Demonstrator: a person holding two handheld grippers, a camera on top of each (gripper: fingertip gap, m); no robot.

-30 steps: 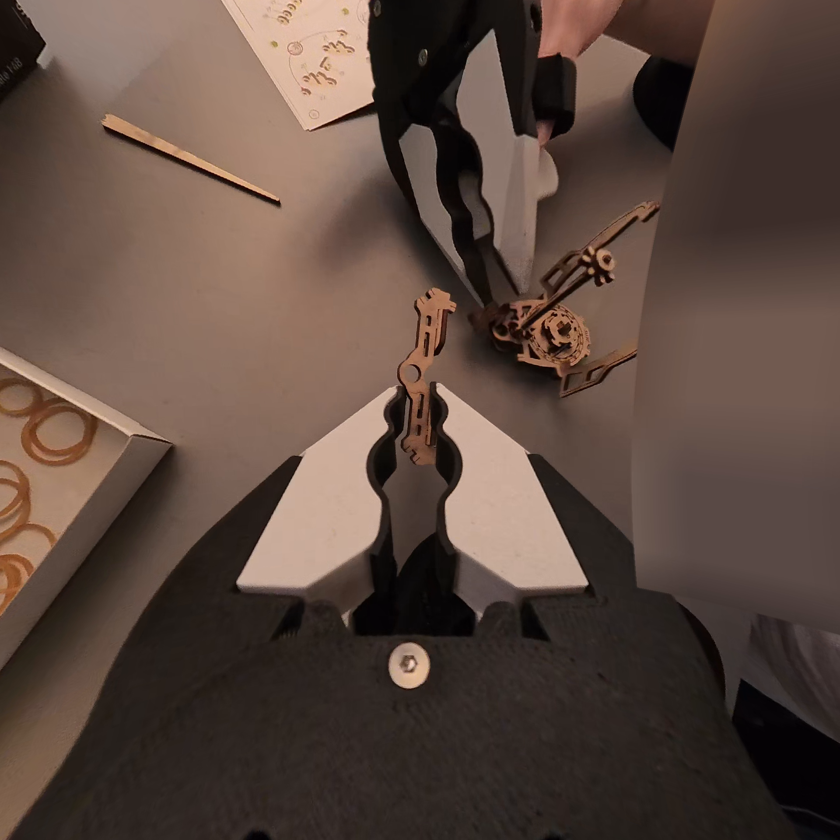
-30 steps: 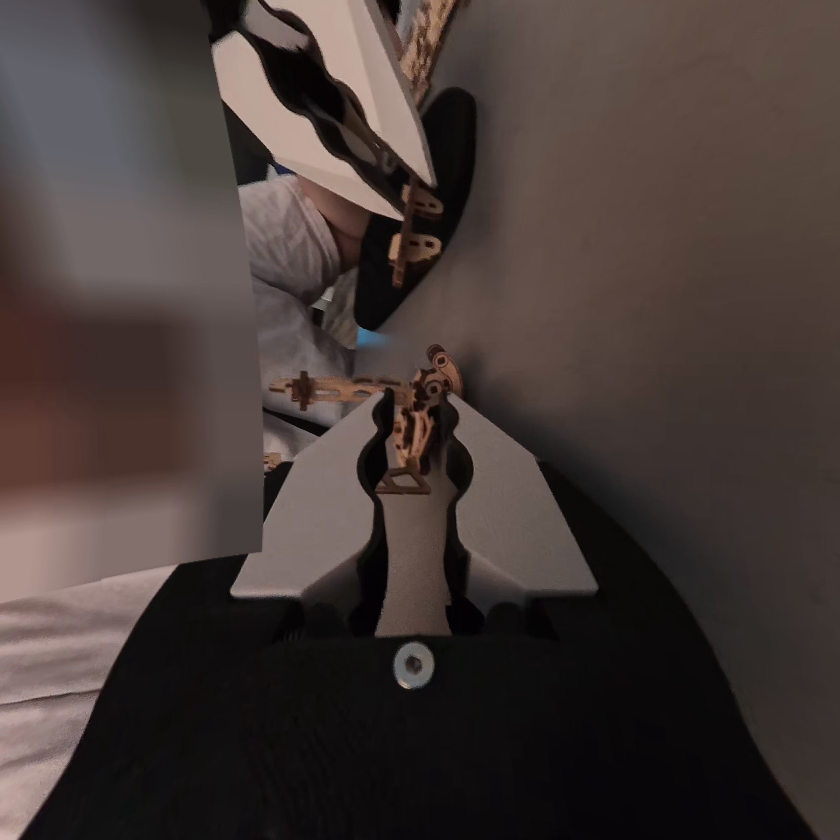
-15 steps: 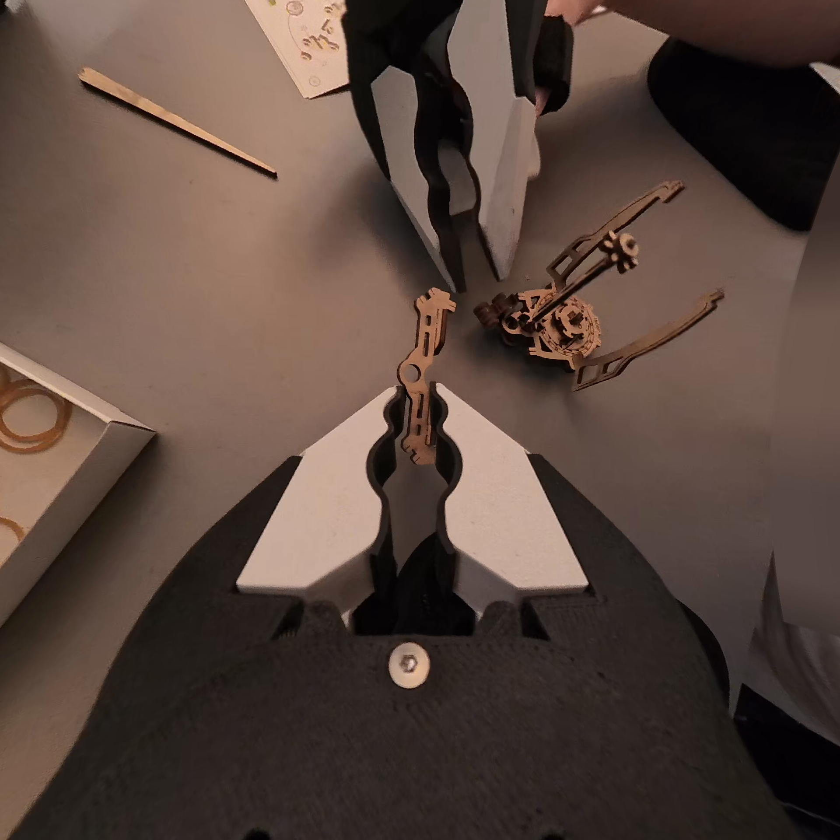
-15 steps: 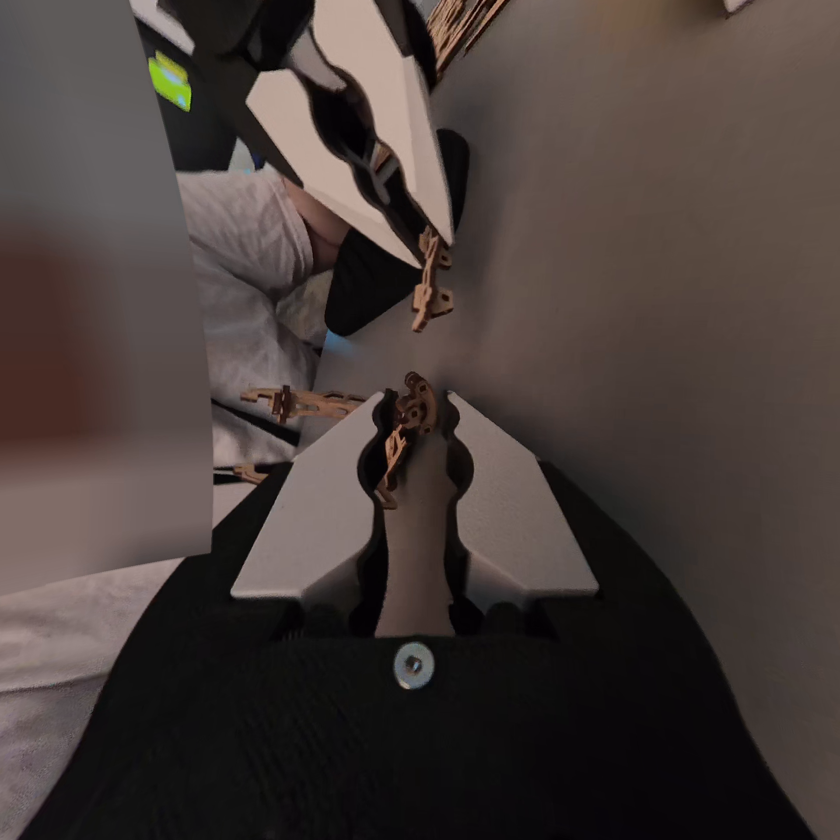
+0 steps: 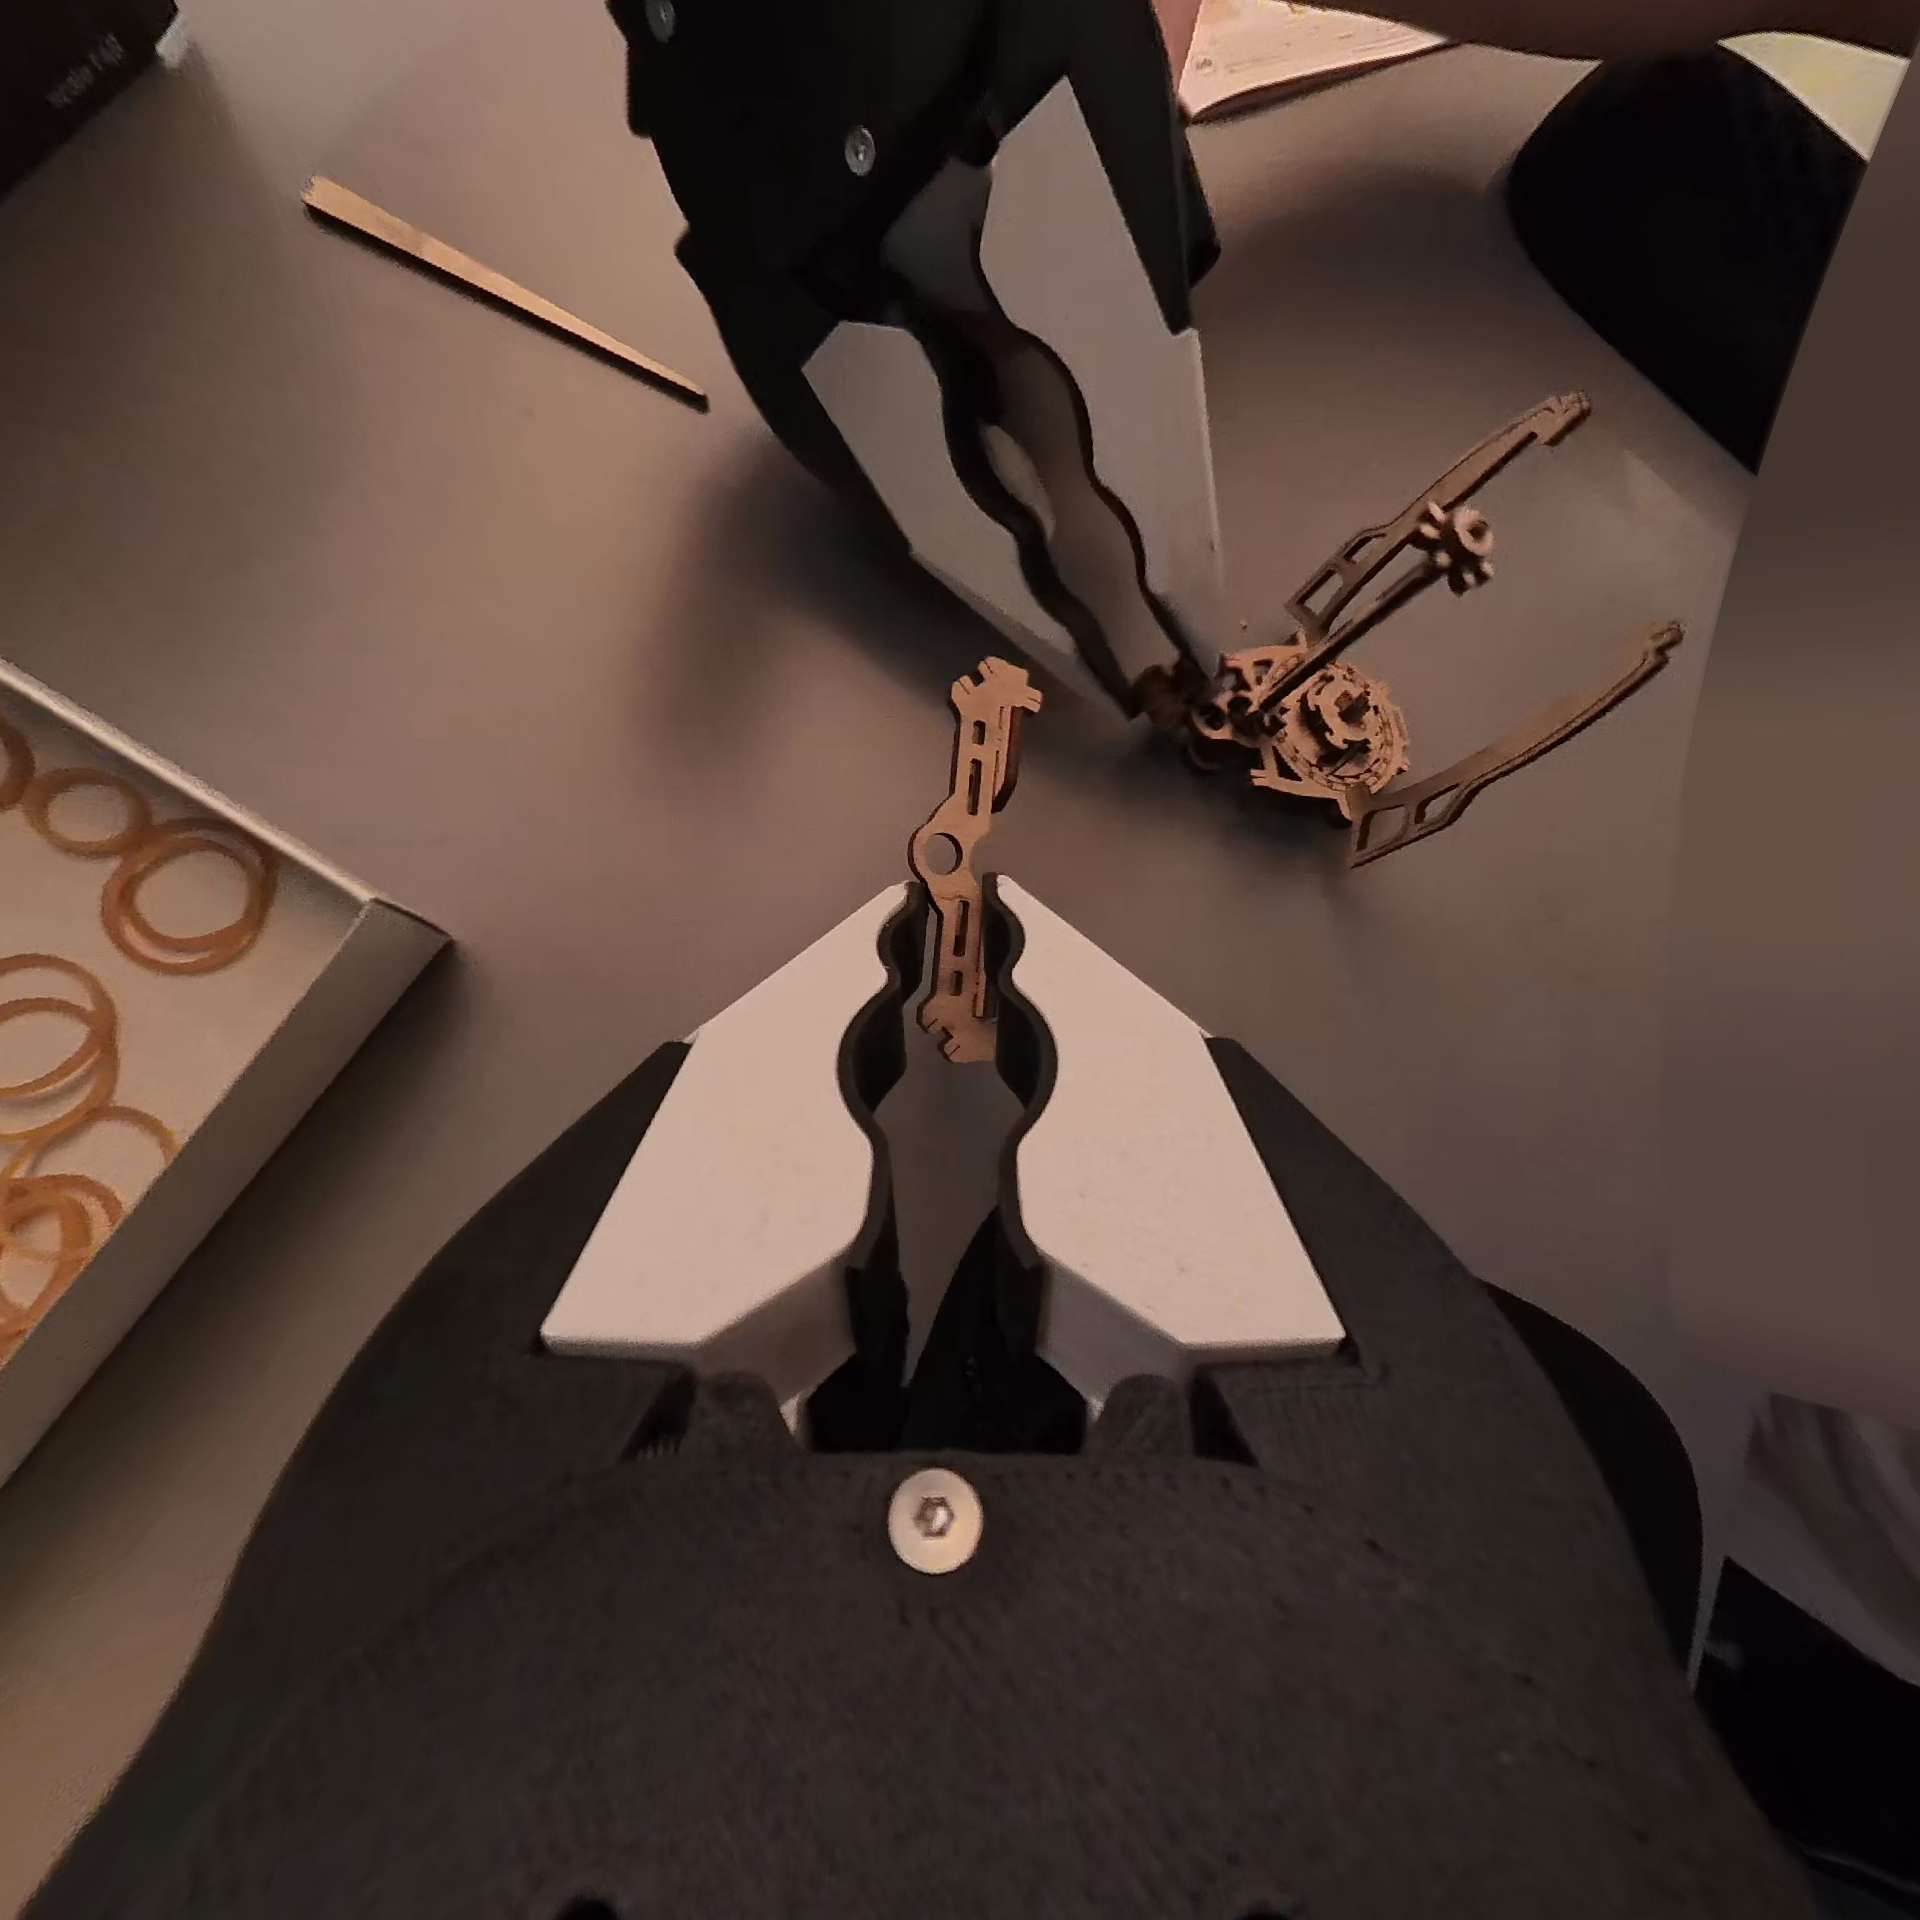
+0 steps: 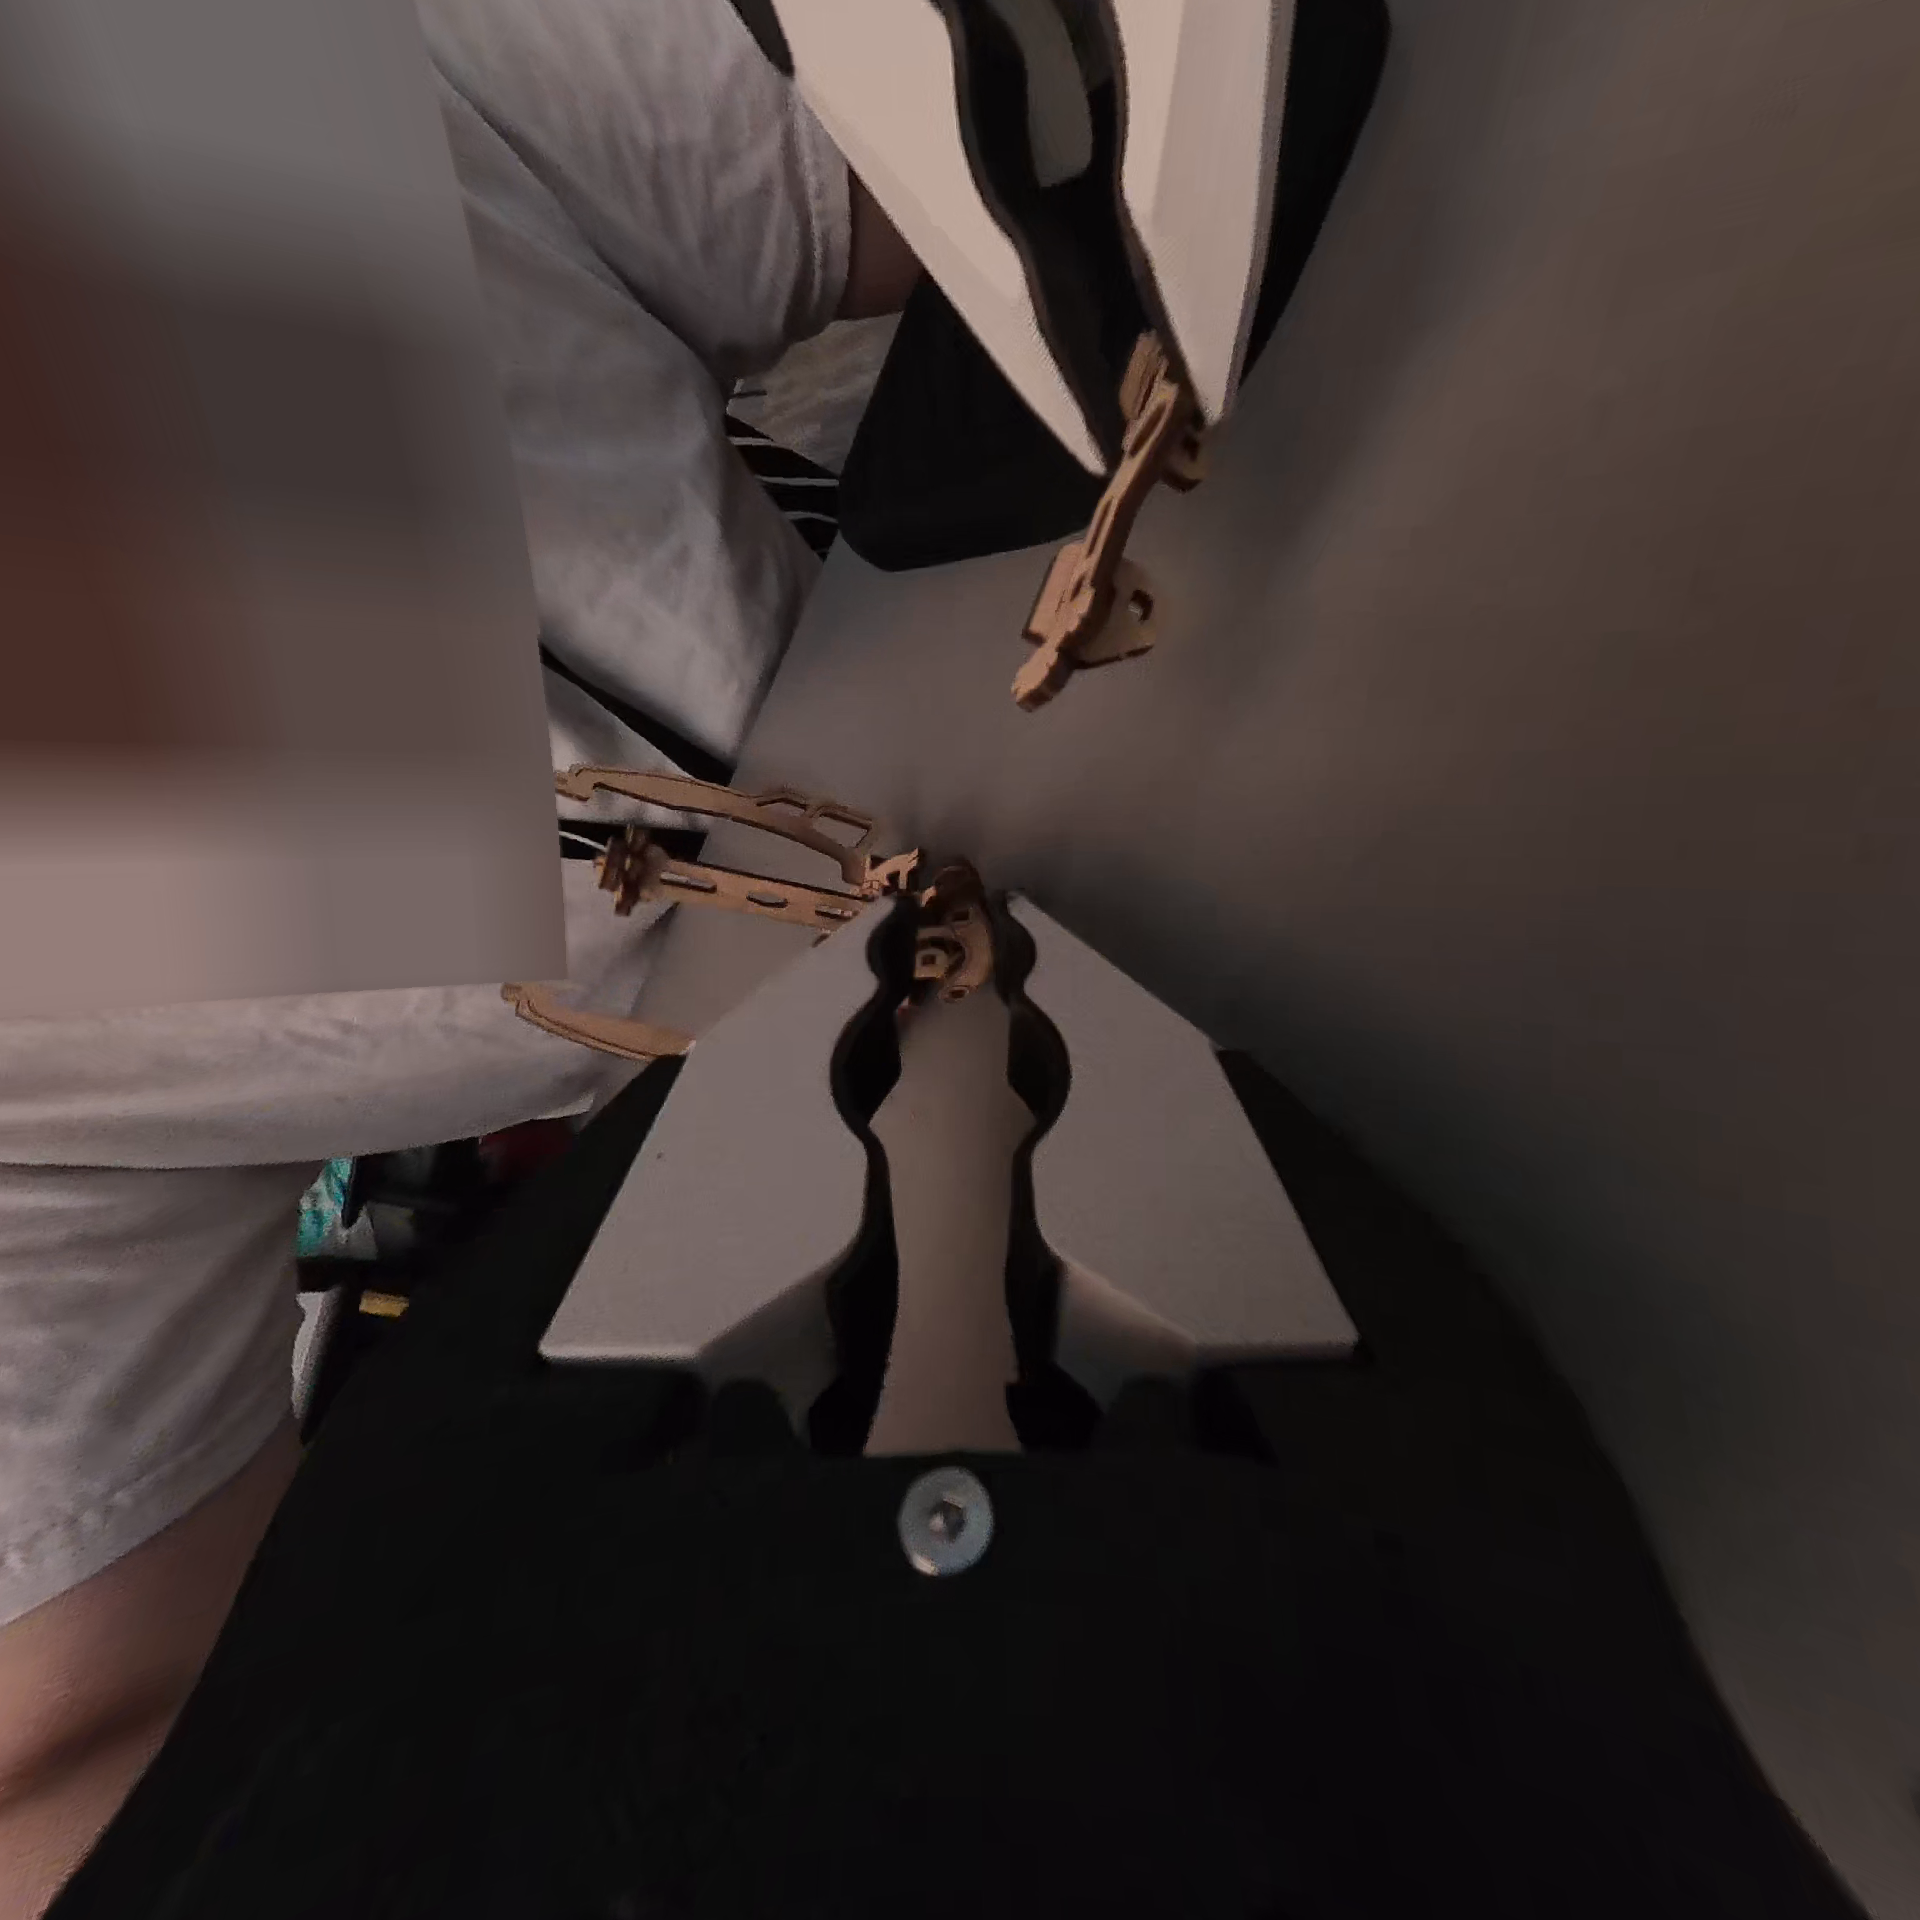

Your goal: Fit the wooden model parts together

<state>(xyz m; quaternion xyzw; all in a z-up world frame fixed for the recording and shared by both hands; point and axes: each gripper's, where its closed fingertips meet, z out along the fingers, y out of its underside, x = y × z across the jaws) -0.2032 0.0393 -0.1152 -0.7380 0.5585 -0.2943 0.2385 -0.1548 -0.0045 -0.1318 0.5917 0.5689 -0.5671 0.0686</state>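
Note:
My left gripper [image 5: 954, 896] is shut on a flat slotted wooden strip [image 5: 975, 790] that sticks forward out of its tips, above the grey table [image 5: 416, 582]. My right gripper [image 5: 1158, 681] comes down from the top of the left wrist view and is shut on the near end of a wooden gear assembly [image 5: 1325, 732] with long curved arms, resting on the table. In the right wrist view the right gripper [image 6: 954, 914] pinches that assembly [image 6: 951, 935], its arms [image 6: 727, 842] reaching left. The left gripper [image 6: 1153, 431] with its strip [image 6: 1101, 582] shows at the top.
An open white box [image 5: 343, 997] with several rubber bands [image 5: 166, 883] stands at the left. A thin pointed wooden stick [image 5: 499, 286] lies at the back left. A printed sheet [image 5: 1299, 52] lies at the back. A person's white sleeve [image 6: 312, 1060] fills the right wrist view's left side. Across from one pair of fingers to the other is roughly 7 centimeters.
The right gripper opened and lifted off the assembly half a second ago, then came back down and shut on its near end. The left gripper kept holding the strip.

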